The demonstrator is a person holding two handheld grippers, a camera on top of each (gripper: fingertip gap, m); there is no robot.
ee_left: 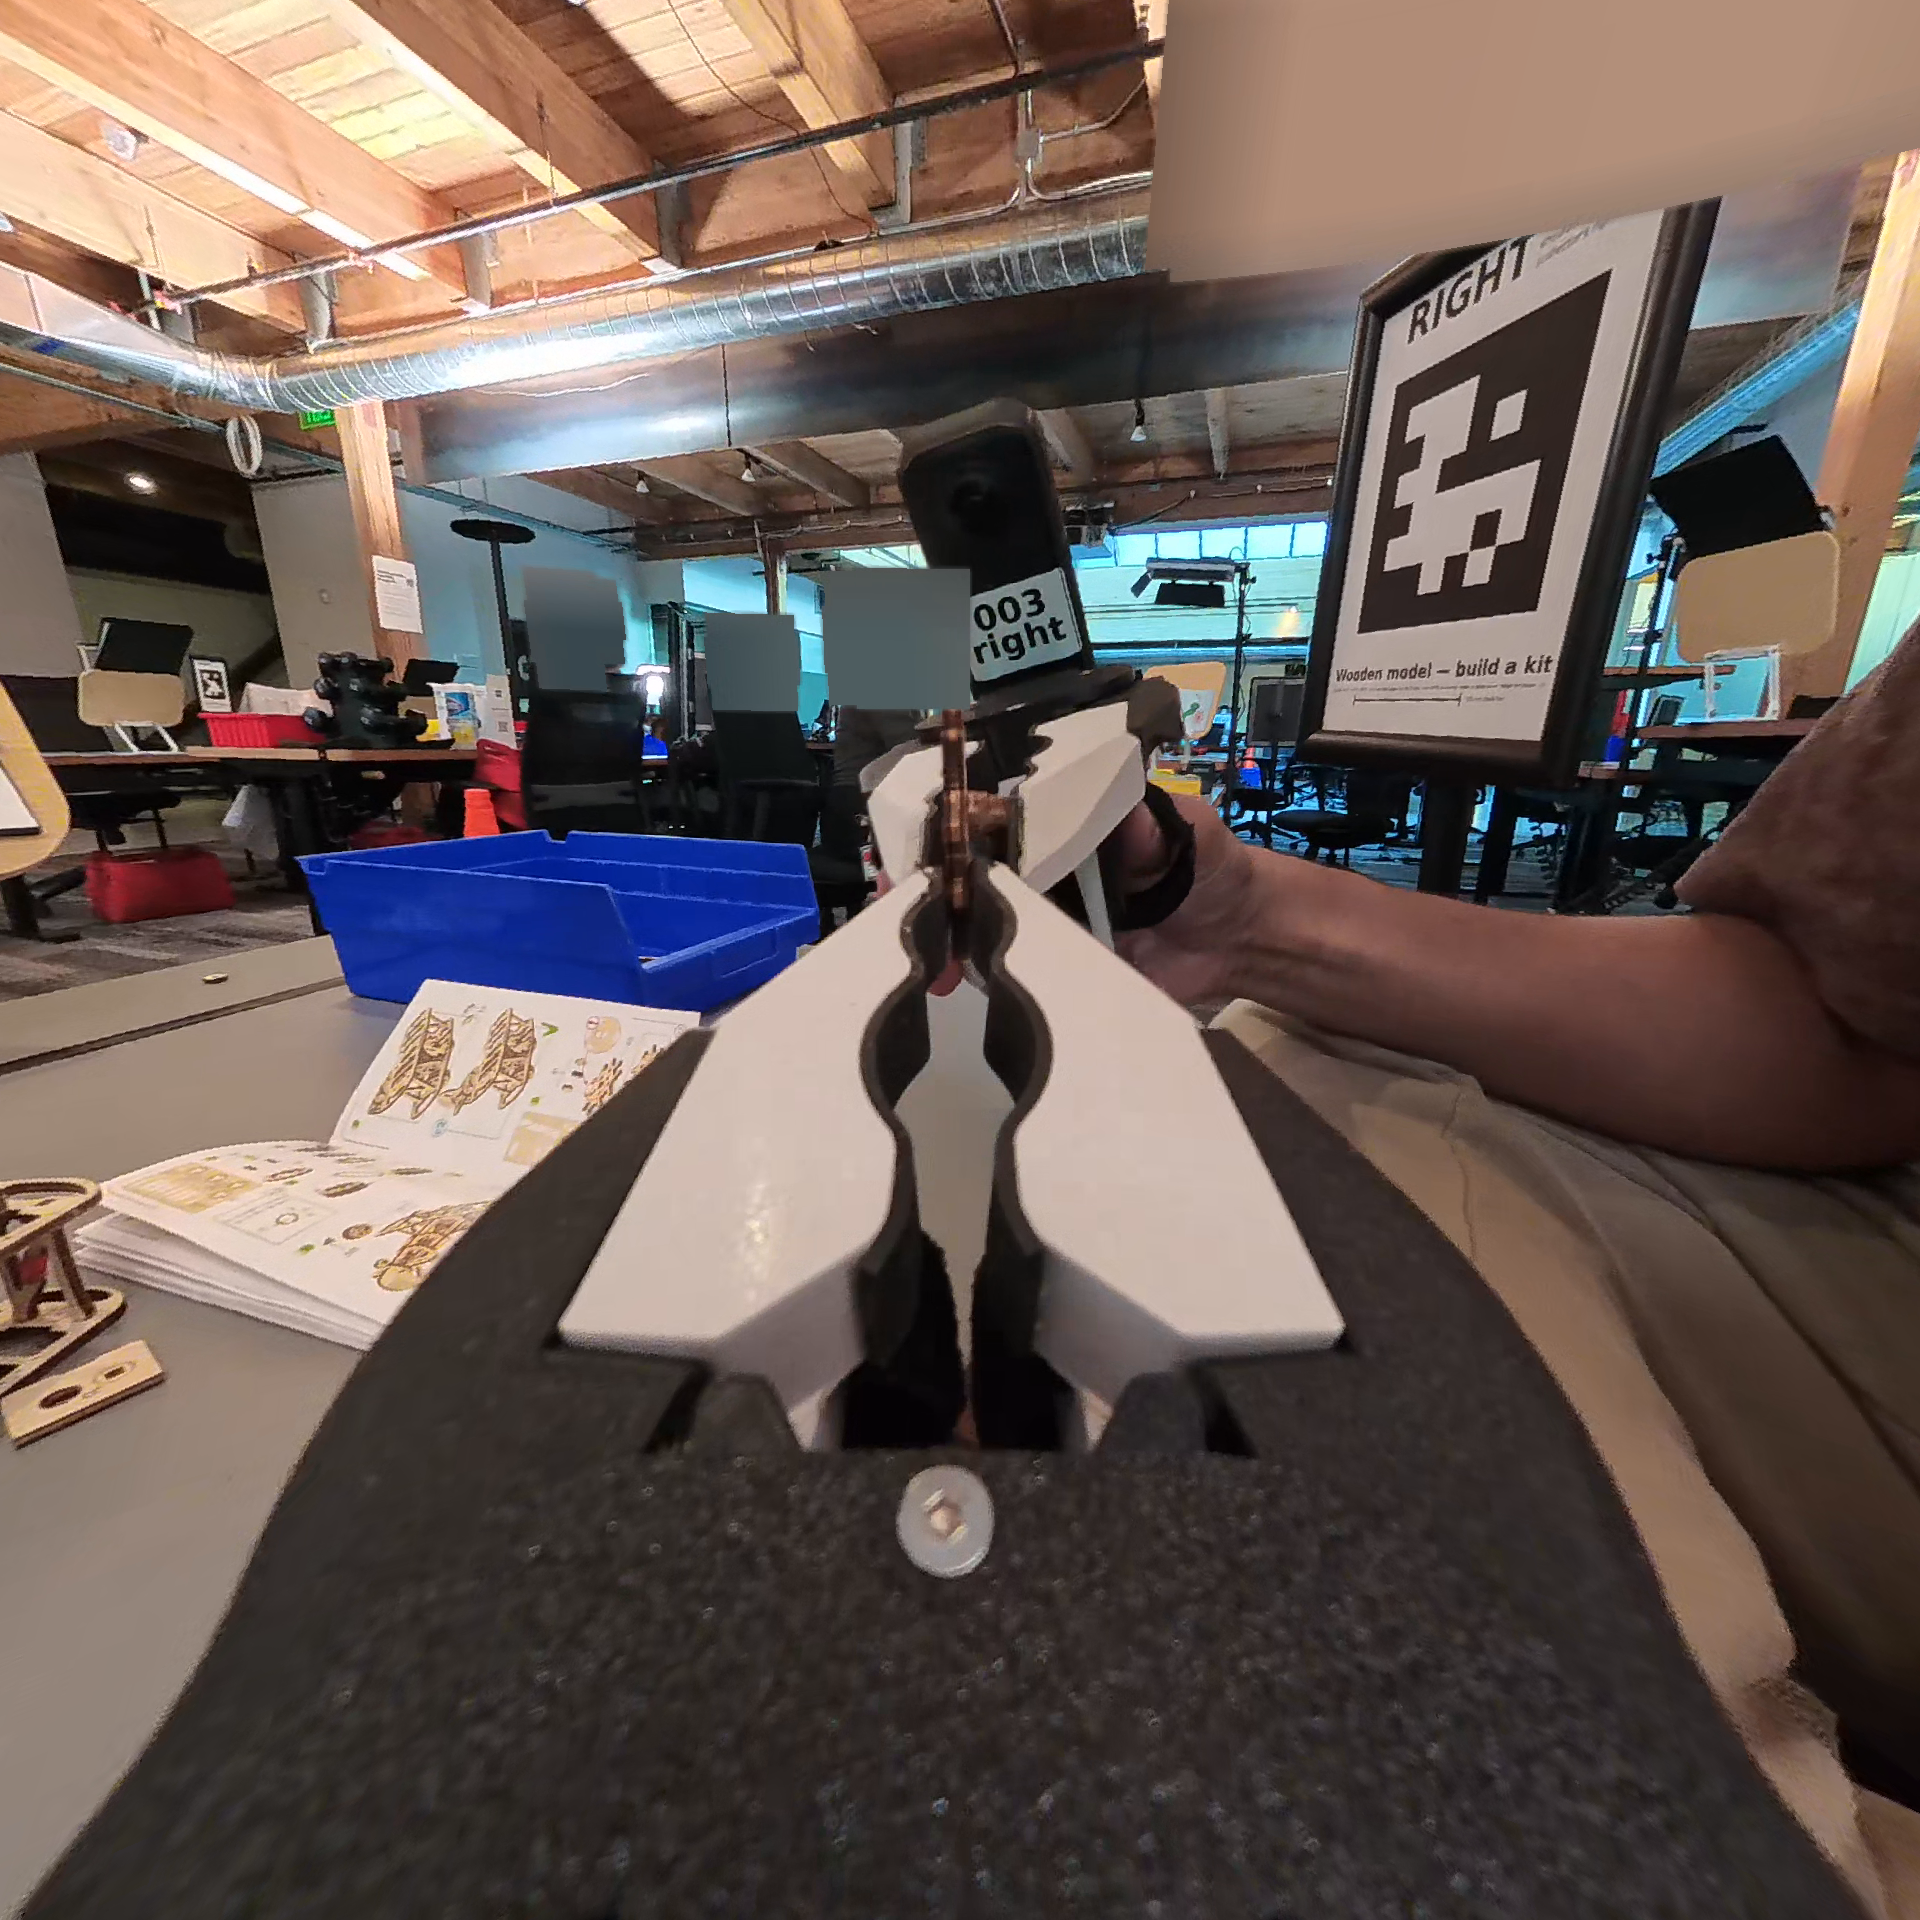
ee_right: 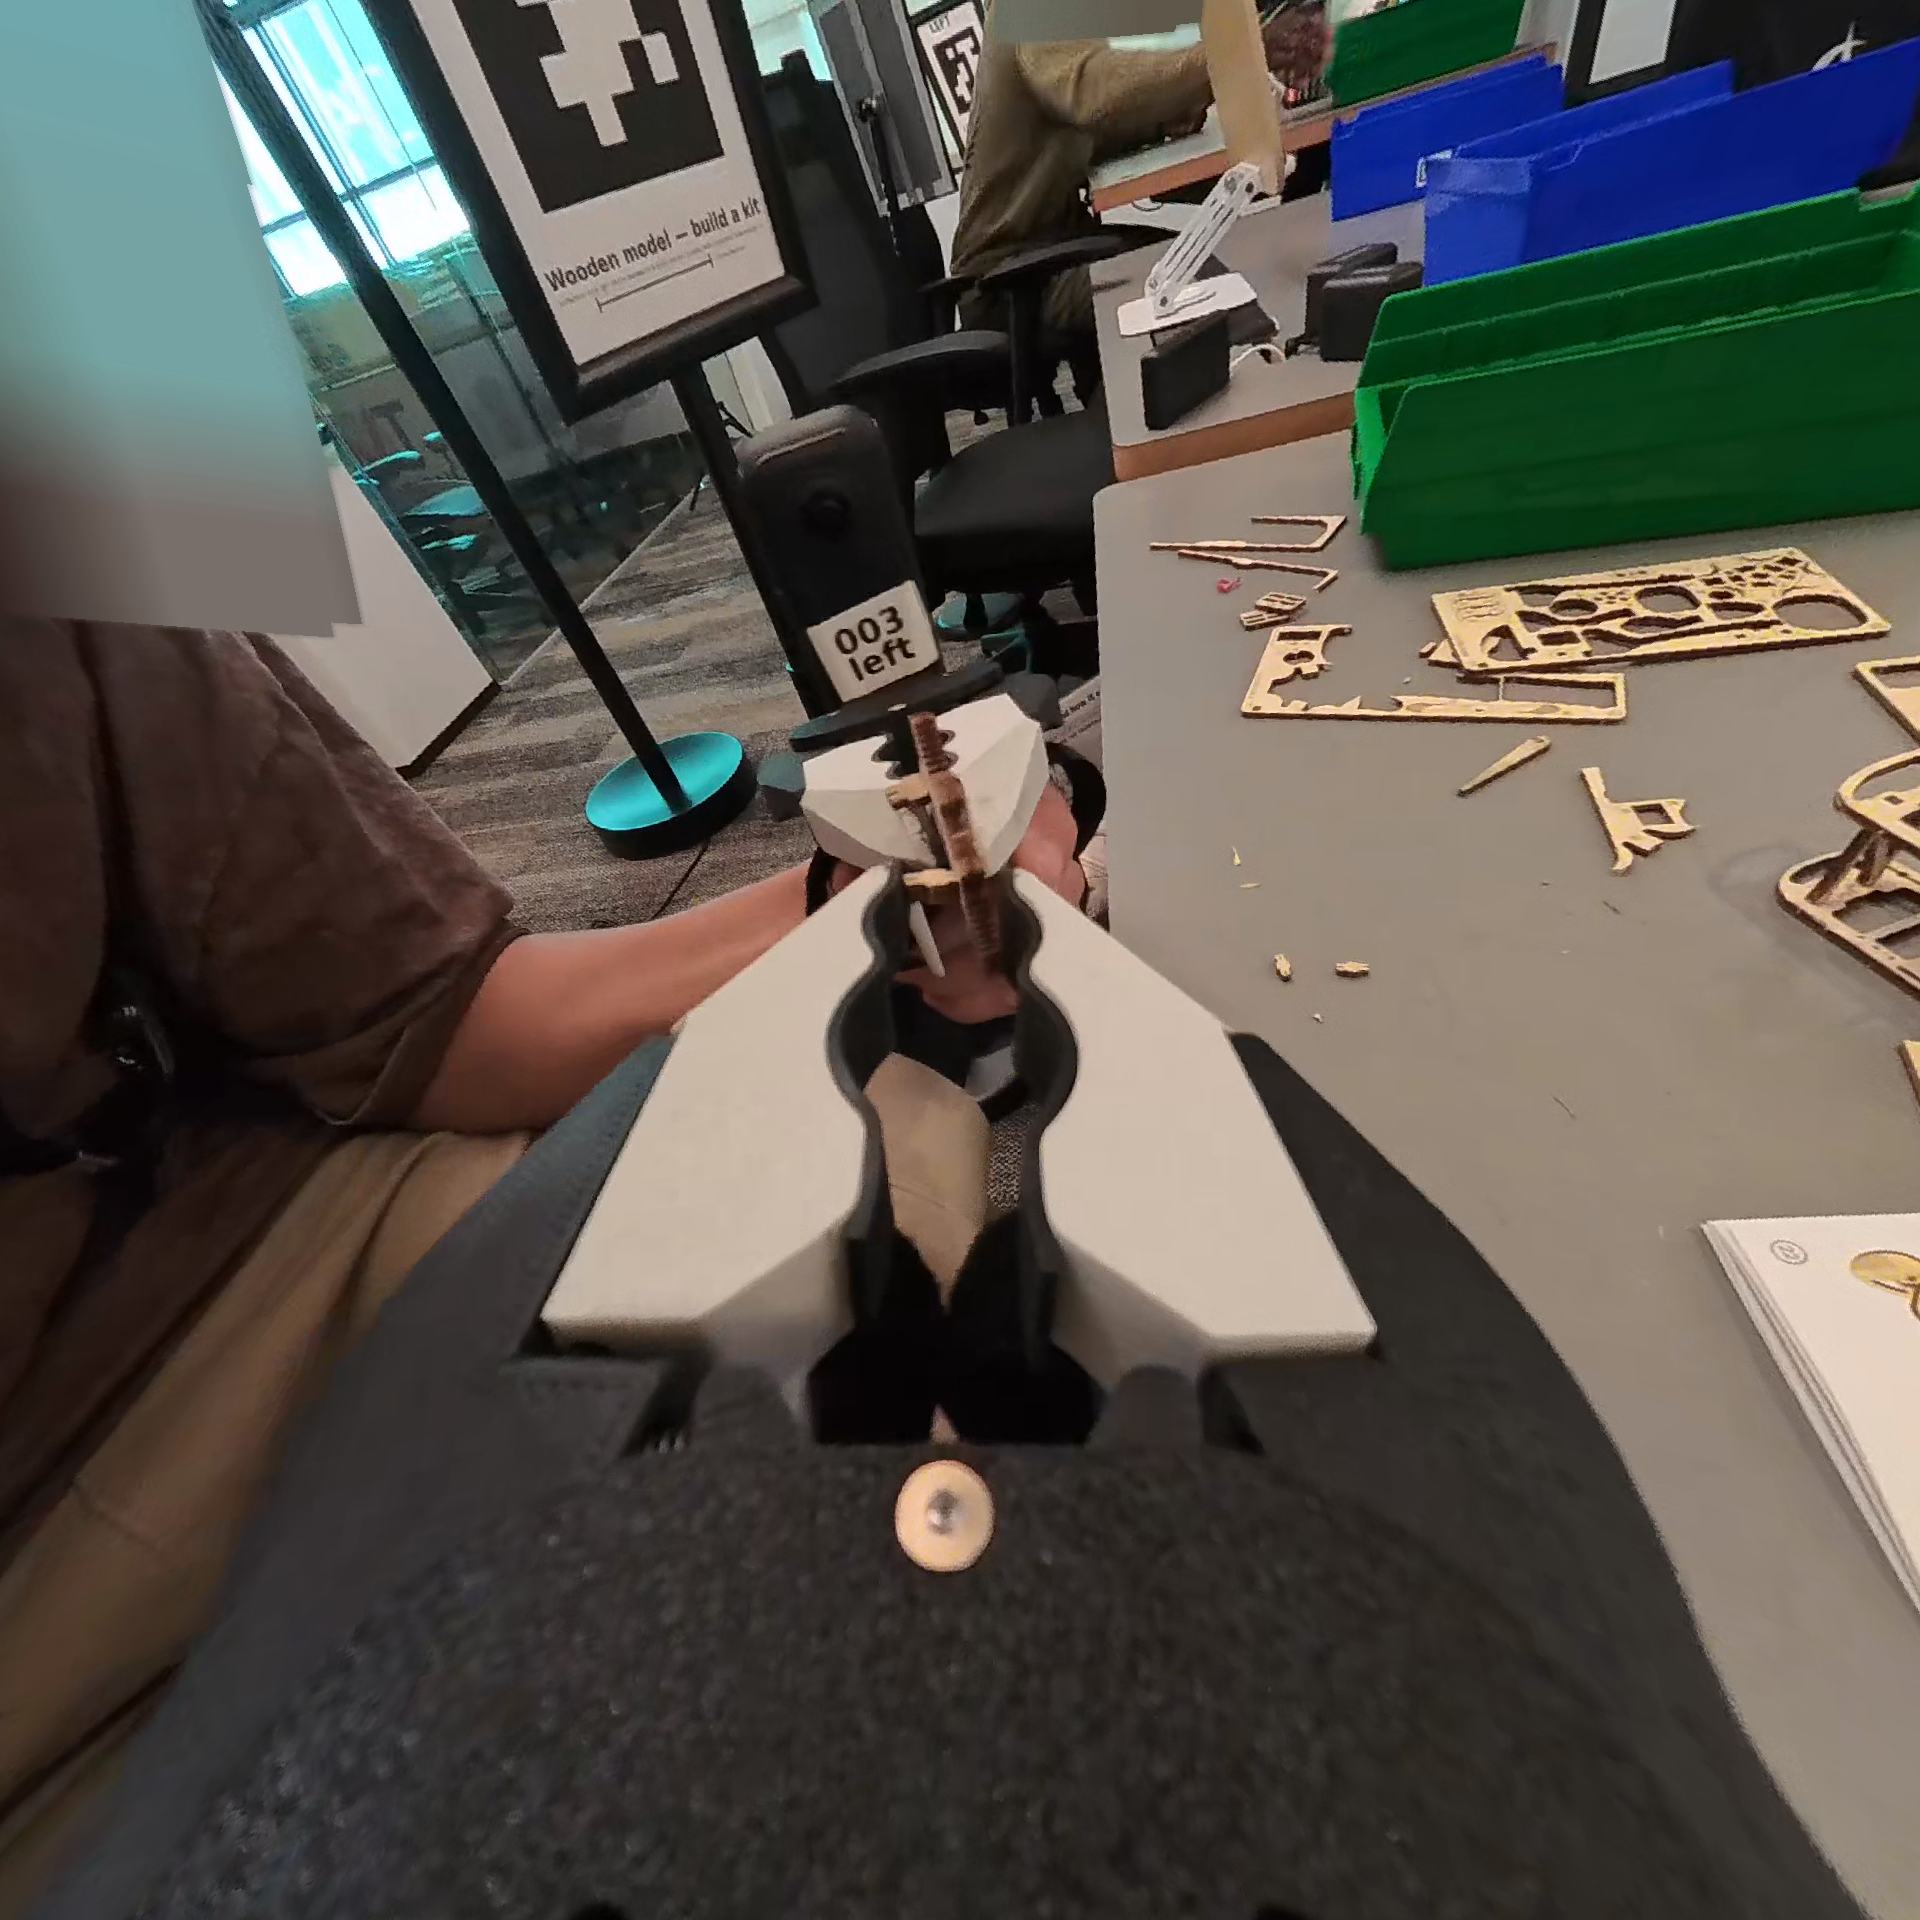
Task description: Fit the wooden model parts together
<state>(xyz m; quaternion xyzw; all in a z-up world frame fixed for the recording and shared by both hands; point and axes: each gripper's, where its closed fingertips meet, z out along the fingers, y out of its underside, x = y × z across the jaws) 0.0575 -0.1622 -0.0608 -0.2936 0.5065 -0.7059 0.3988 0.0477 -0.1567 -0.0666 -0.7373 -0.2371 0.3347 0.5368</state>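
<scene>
In the left wrist view my left gripper (ee_left: 953,909) is shut on a thin toothed wooden part (ee_left: 951,831), seen edge-on and standing up from its tips. My right gripper (ee_left: 971,816) faces it tip to tip, with a small wooden cross piece (ee_left: 989,808) between its fingers against the toothed part. In the right wrist view my right gripper (ee_right: 948,891) is shut on the small light wooden piece (ee_right: 928,883), which meets the toothed part (ee_right: 954,810) held by the left gripper (ee_right: 925,800). Both are held in the air over the person's lap, beside the grey table (ee_right: 1455,1091).
A blue bin (ee_left: 561,914), an open instruction booklet (ee_left: 416,1143) and a partly built wooden model (ee_left: 42,1278) are on the table. The right wrist view shows a green bin (ee_right: 1662,416), punched wooden sheets (ee_right: 1662,613), loose scraps and a framed sign on a stand (ee_right: 623,208). The tips of both grippers are at nearly the same place. The partly built wooden model (ee_left: 42,1278) is about 30 cm from both grippers' fingertips.
</scene>
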